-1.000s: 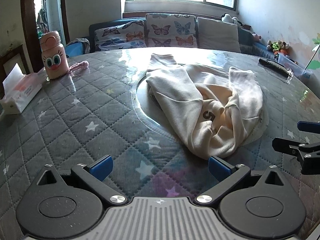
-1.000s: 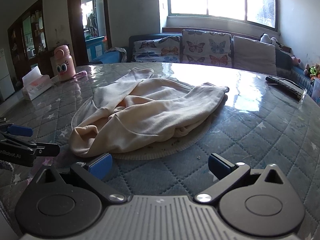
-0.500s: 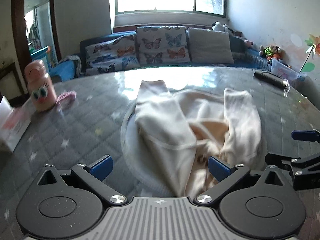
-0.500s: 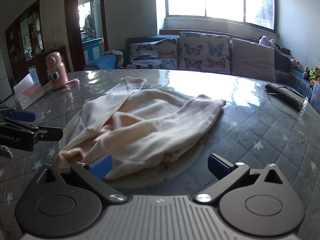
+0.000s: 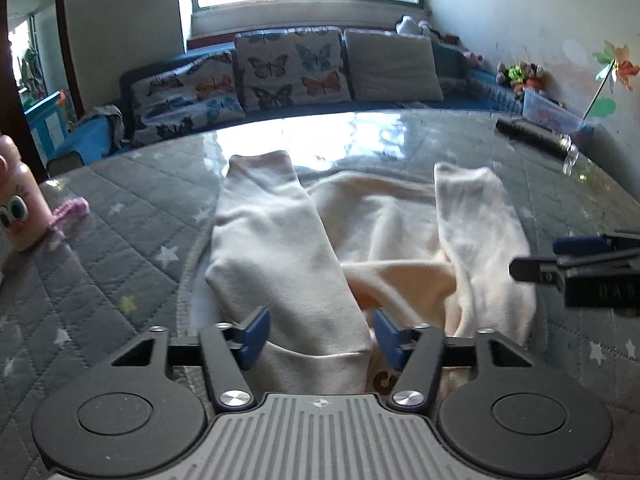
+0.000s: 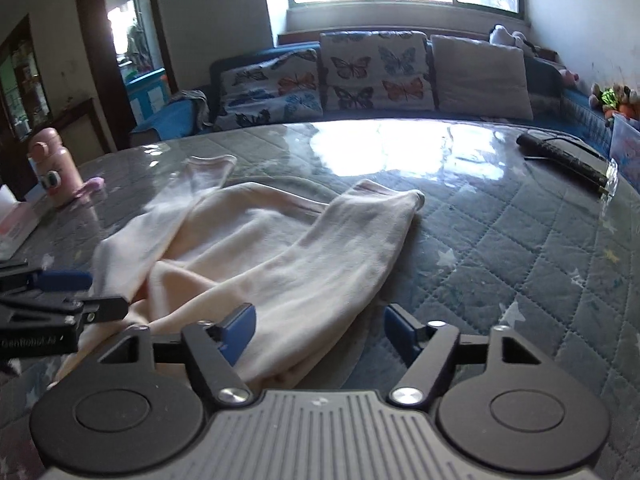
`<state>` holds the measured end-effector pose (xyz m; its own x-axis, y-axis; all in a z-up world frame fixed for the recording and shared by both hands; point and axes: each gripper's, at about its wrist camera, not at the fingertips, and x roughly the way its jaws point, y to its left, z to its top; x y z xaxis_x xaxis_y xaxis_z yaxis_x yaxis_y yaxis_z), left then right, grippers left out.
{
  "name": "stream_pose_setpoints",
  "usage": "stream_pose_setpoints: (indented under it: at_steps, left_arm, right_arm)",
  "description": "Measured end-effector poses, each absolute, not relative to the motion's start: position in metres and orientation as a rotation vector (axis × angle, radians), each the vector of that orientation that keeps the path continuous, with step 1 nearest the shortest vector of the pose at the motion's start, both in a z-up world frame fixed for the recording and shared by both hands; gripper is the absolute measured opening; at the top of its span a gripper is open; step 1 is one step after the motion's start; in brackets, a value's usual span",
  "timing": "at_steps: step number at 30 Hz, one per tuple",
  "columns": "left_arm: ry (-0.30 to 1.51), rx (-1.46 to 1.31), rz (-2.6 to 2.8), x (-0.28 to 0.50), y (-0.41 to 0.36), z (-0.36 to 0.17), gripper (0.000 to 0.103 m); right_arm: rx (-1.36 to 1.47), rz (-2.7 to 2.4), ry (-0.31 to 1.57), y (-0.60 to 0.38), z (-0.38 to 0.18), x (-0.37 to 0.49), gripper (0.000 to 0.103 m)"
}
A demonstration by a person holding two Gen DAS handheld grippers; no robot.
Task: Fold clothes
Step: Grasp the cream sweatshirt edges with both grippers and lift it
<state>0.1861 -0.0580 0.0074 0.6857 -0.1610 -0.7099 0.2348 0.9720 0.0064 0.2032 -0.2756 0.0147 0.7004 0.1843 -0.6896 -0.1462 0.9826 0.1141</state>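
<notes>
Round desk [image 5: 120,240] under a grey star-quilted cover with a glossy clear sheet on top; the cream fleece sweatshirt [image 5: 380,232] lies crumpled at its centre, on the round turntable patch. Since a second ago both claws have come in from the bare quilt onto the near edge of the garment, and both have just been closing. Left claw [image 5: 318,338]: blue pads now straddle the near end of the left sleeve, fabric between them, but a gap shows on each side, so not clamped yet. Right claw [image 6: 320,326]: partly closed too, fabric against its left pad while the right pad stands clear over bare quilt, so nothing gripped. Reading: this is the pickup for a first spread or fold, grasp about to land, folding itself not started. Orientation: both sleeves run long-axis away from the cameras, cuffs toward the window and butterfly cushions, body bunched between them, near edge at the claws. Pink cartoon-eyed bottle [image 6: 52,168] stands far left, well apart from the garment.
</notes>
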Motion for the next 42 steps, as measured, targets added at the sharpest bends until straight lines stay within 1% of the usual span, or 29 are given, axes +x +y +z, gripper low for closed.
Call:
stream_pose_setpoints:
  at_steps: [1,2,4,5,6,7,8,9,10,11,13,15,23,24,28,33,35,37,38,39,40,41,42]
  left_arm:
    - [0.792,0.098,-0.226,0.187,-0.057,0.005,0.042]
    - [0.796,0.097,-0.227,0.188,-0.055,0.004,0.039]
    - [0.793,0.099,-0.232,0.187,-0.052,0.003,0.023]
    - [0.790,0.099,-0.233,0.187,-0.051,0.003,0.020]
    - [0.786,0.096,-0.232,0.187,-0.048,0.003,0.013]
    - [0.780,0.088,-0.232,0.186,-0.046,0.005,0.010]
    - [0.774,0.079,-0.233,0.185,-0.043,0.006,0.009]
    - [0.765,0.075,-0.232,0.183,-0.041,0.008,0.006]
    - [0.756,0.071,-0.231,0.181,-0.039,0.010,0.006]
    - [0.747,0.067,-0.230,0.179,-0.037,0.013,0.005]
    - [0.732,0.055,-0.217,0.175,-0.031,0.018,0.004]
    - [0.710,0.028,-0.207,0.169,-0.022,0.025,0.003]
    - [0.663,-0.061,-0.127,0.136,0.027,0.045,0.002]
    - [0.660,-0.074,-0.119,0.131,0.032,0.047,0.000]
    - [0.649,-0.120,-0.097,0.108,0.053,0.052,0.000]
    - [0.668,-0.104,-0.117,0.091,0.058,0.050,0.000]
    - [0.673,-0.080,-0.125,0.093,0.051,0.049,0.002]
    - [0.671,-0.057,-0.135,0.098,0.041,0.049,0.006]
    - [0.667,-0.045,-0.143,0.102,0.035,0.049,0.009]
    - [0.664,-0.032,-0.148,0.106,0.029,0.049,0.018]
    - [0.661,-0.018,-0.152,0.110,0.023,0.048,0.031]
    - [0.656,-0.002,-0.156,0.115,0.017,0.047,0.036]
    - [0.649,0.019,-0.157,0.119,0.011,0.046,0.045]
  right_arm:
    - [0.054,0.181,0.778,-0.276,0.013,0.206,0.065]
    - [0.060,0.178,0.785,-0.278,0.010,0.211,0.063]
    - [0.075,0.176,0.793,-0.280,0.006,0.217,0.051]
    - [0.084,0.177,0.798,-0.281,0.005,0.219,0.048]
    - [0.099,0.179,0.806,-0.283,0.002,0.221,0.041]
    - [0.111,0.180,0.812,-0.284,0.000,0.223,0.034]
    - [0.120,0.178,0.813,-0.286,-0.002,0.223,0.032]
    - [0.129,0.174,0.809,-0.287,-0.002,0.223,0.024]
    - [0.138,0.170,0.805,-0.289,-0.003,0.223,0.016]
    - [0.145,0.168,0.800,-0.290,-0.002,0.222,0.015]
    - [0.157,0.161,0.788,-0.294,-0.001,0.221,0.010]
    - [0.165,0.162,0.776,-0.296,0.002,0.219,0.008]
    - [0.204,0.180,0.689,-0.308,0.027,0.194,0.007]
    - [0.206,0.184,0.676,-0.310,0.032,0.188,0.007]
    - [0.206,0.195,0.642,-0.322,0.045,0.159,0.007]
    - [0.202,0.194,0.658,-0.336,0.049,0.119,0.006]
    - [0.199,0.184,0.683,-0.341,0.046,0.105,0.006]
    - [0.187,0.177,0.713,-0.342,0.042,0.097,0.007]
    - [0.175,0.174,0.731,-0.342,0.040,0.094,0.007]
    - [0.161,0.171,0.744,-0.342,0.038,0.091,0.007]
    - [0.141,0.165,0.746,-0.340,0.038,0.090,0.009]
    - [0.118,0.158,0.740,-0.338,0.039,0.089,0.010]
    - [0.096,0.151,0.729,-0.337,0.042,0.089,0.012]
